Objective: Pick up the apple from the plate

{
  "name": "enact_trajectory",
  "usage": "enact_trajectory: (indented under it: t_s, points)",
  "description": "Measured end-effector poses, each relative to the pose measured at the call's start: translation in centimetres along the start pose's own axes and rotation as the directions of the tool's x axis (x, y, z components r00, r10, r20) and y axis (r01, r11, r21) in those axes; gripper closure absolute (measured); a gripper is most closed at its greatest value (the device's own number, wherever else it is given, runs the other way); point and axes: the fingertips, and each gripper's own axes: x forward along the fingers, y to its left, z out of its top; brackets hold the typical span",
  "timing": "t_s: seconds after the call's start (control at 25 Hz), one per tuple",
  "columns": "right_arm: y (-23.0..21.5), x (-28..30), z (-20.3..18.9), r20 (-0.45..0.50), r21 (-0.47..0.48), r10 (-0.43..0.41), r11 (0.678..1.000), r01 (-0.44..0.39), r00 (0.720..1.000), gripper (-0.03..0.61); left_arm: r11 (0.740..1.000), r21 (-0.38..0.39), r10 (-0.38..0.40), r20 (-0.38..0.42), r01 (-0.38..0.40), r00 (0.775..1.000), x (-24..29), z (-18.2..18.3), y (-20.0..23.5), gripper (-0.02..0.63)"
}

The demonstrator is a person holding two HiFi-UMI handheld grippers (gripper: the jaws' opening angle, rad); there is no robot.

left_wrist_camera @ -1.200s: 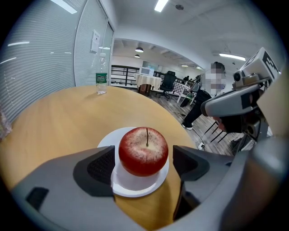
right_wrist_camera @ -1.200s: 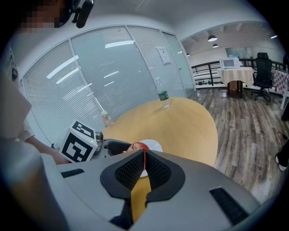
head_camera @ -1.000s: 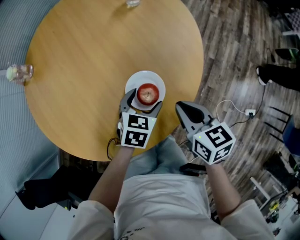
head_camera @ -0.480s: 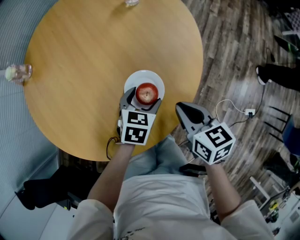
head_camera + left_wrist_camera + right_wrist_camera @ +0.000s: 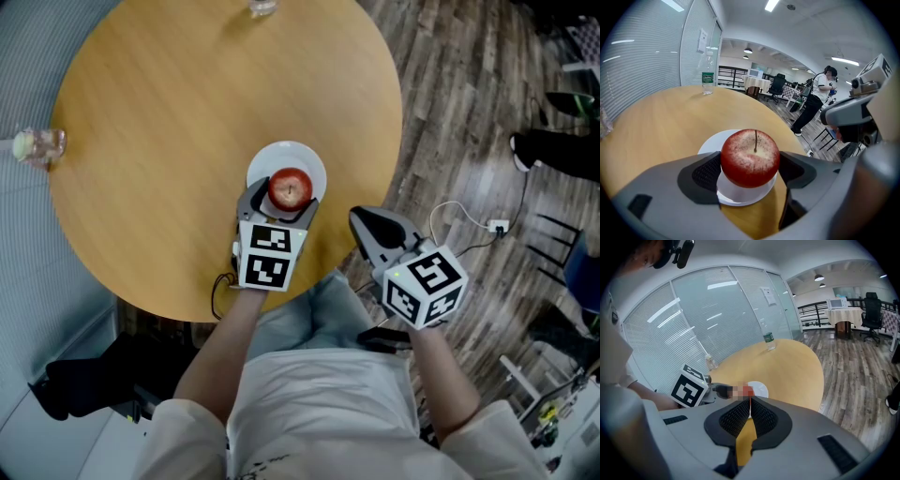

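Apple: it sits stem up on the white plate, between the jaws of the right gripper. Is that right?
Not quite: the gripper is wrong. The apple sits stem up on the white plate, between the jaws of the left gripper, which are closing around it. The left gripper view shows this.

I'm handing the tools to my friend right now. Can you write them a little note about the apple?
Left tool: jaws closing, with the apple between them; no firm grip visible yet.
Right tool: shut, empty, held off the edge of the table.
Apple: upright on the white plate.
Done: left tool lined up on either side of the apple.
Left: finish the squeeze, then lift the apple off the plate.
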Motion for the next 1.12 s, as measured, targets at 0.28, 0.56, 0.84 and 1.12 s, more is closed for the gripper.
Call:
enact_trajectory:
  t_s: [0.28,0.56,0.84,1.12]
  points:
    - [0.4,-0.9,0.4,0.017,-0.010,0.004,1.000,-0.004,1.000,0.548,1.000,-0.004,0.000,0.000,0.000,1.000,-1.4,-0.1,-0.5,0.229]
    - [1.5,-1.7,1.1,0.036,-0.037,0.016,0.999,-0.015,0.999,0.548,1.000,-0.003,0.004,0.023,-0.004,1.000,-3.5,0.0,-1.3,0.229]
    - [2.7,-3.3,2.0,0.065,-0.064,0.020,0.998,-0.016,0.998,0.548,0.999,0.036,0.013,0.058,-0.015,0.998,-6.9,0.3,-2.4,0.229]
    - [4.2,-4.4,2.4,0.080,-0.095,0.037,0.995,-0.029,0.996,0.548,0.998,0.056,-0.006,0.081,0.002,0.997,-9.8,1.0,-4.1,0.229]
